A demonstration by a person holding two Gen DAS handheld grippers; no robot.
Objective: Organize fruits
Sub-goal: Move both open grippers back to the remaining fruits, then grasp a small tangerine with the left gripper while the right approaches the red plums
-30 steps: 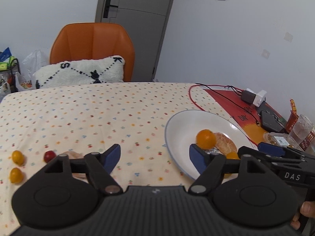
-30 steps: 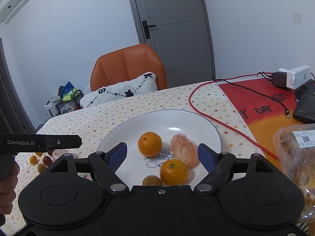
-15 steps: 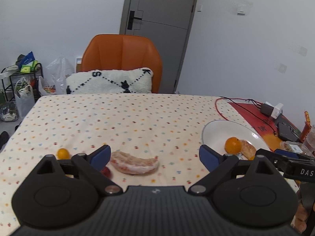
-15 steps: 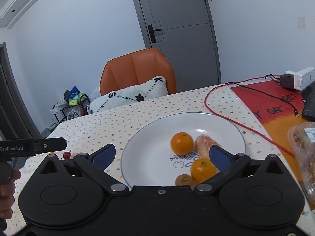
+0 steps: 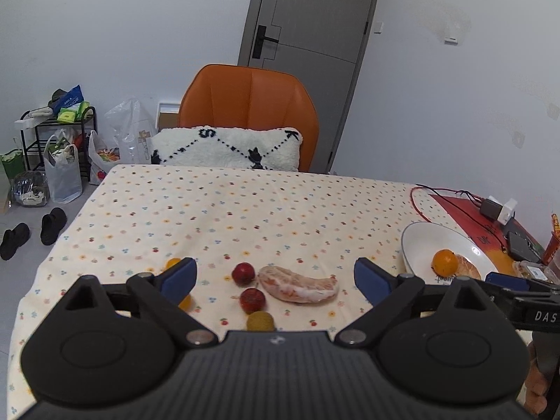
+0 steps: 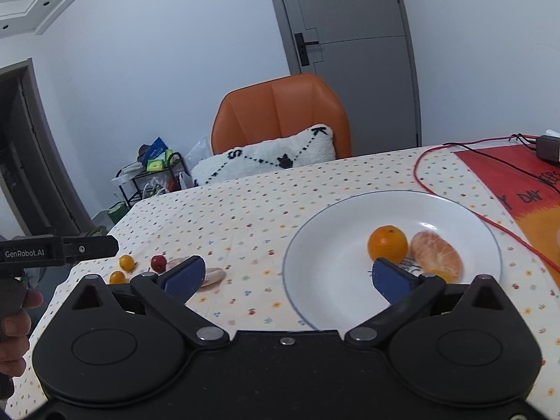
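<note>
My left gripper (image 5: pixel 276 276) is open and empty above the dotted tablecloth. Between its fingers lie a peeled pomelo segment (image 5: pixel 299 284), two red fruits (image 5: pixel 243 273) (image 5: pixel 252 299) and a yellow-green fruit (image 5: pixel 260 321). Small orange fruits (image 5: pixel 172 263) sit by its left finger. A white plate (image 6: pixel 451 210) holds an orange (image 6: pixel 387 243), a peeled mandarin (image 6: pixel 435 255) and another orange partly hidden. My right gripper (image 6: pixel 288 276) is open and empty, at the plate's near left rim.
An orange chair (image 5: pixel 248 105) with a white cushion (image 5: pixel 227 147) stands at the far table edge. Red and black cables (image 6: pixel 455 182) and chargers (image 5: pixel 497 208) lie on a red mat right of the plate. A plastic food box (image 5: pixel 535 269) is at the right edge.
My left gripper swung left, away from the plate, to face the loose fruits. My right gripper pulled back and left, so the plate now sits to its right.
</note>
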